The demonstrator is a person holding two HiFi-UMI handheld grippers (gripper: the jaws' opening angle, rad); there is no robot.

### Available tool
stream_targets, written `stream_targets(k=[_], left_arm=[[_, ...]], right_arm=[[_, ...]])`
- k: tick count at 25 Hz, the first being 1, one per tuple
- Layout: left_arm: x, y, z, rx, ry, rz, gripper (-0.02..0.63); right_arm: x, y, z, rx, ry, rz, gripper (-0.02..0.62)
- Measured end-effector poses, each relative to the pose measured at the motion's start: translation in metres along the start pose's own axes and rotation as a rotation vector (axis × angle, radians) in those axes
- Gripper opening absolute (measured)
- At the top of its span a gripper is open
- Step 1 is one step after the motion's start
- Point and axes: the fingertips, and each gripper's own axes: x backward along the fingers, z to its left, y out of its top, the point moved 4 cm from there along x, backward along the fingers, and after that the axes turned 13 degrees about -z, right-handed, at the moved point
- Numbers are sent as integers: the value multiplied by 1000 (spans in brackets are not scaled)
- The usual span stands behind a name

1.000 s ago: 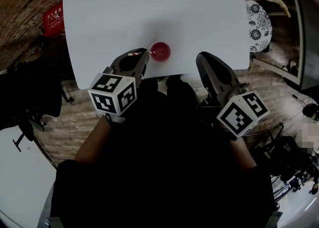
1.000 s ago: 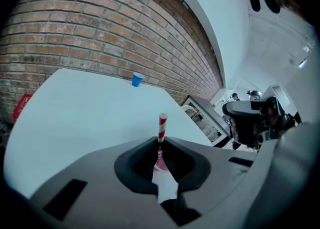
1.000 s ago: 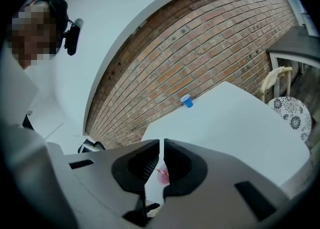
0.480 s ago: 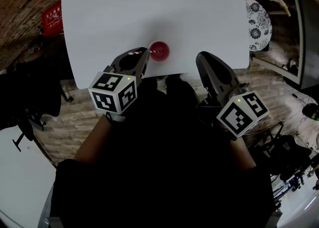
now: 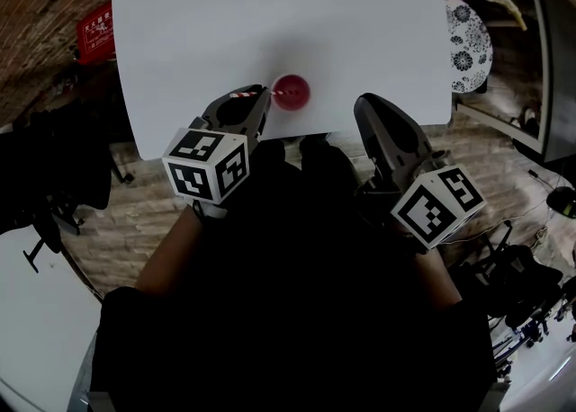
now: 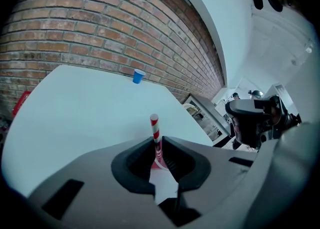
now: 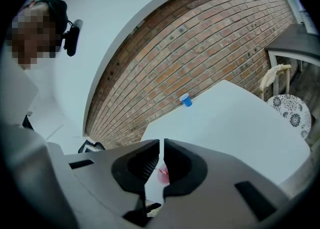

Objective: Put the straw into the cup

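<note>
A red cup (image 5: 291, 93) stands on the white table (image 5: 270, 14) near its front edge. My left gripper (image 5: 260, 95) is just left of the cup, shut on a red-and-white striped straw (image 5: 245, 94). The straw's far end reaches the cup's rim; whether it is inside I cannot tell. In the left gripper view the straw (image 6: 155, 132) rises upright between the jaws of the left gripper (image 6: 157, 142), with the red cup (image 6: 157, 163) showing below. My right gripper (image 5: 364, 105) hangs off the table's front edge, right of the cup, shut and empty. Through the right gripper (image 7: 163, 145) the cup (image 7: 164, 174) shows.
A small blue cup (image 6: 138, 76) sits at the table's far edge against the brick wall (image 6: 75, 28); it also shows in the right gripper view as the blue cup (image 7: 185, 100). A patterned round chair seat (image 5: 466, 46) stands right of the table. A person stands at the left of the right gripper view.
</note>
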Motion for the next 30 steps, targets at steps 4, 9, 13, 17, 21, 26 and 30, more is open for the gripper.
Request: stream_targets(k=[4, 9, 13, 17, 21, 26, 30], left_arm=[[0, -2, 1, 30, 2, 1, 40], [3, -3, 8, 50, 24, -4, 40], [6, -4, 10, 54, 28, -8, 40], [8, -5, 12, 58, 30, -13, 57], [12, -7, 11, 62, 26, -5, 91], [19, -9, 9, 58, 13, 5, 91], [28, -9, 6, 32, 14, 23, 91]], right_arm=[[1, 1, 0, 0, 1, 0, 49], [0, -2, 1, -3, 5, 3, 49], [-1, -2, 2, -4, 10, 5, 49], [-3, -5, 4, -5, 15, 10, 49], [-2, -6, 6, -4, 19, 11, 49], [-1, -8, 10, 0, 22, 10, 49], [2, -9, 14, 7, 26, 11, 49]])
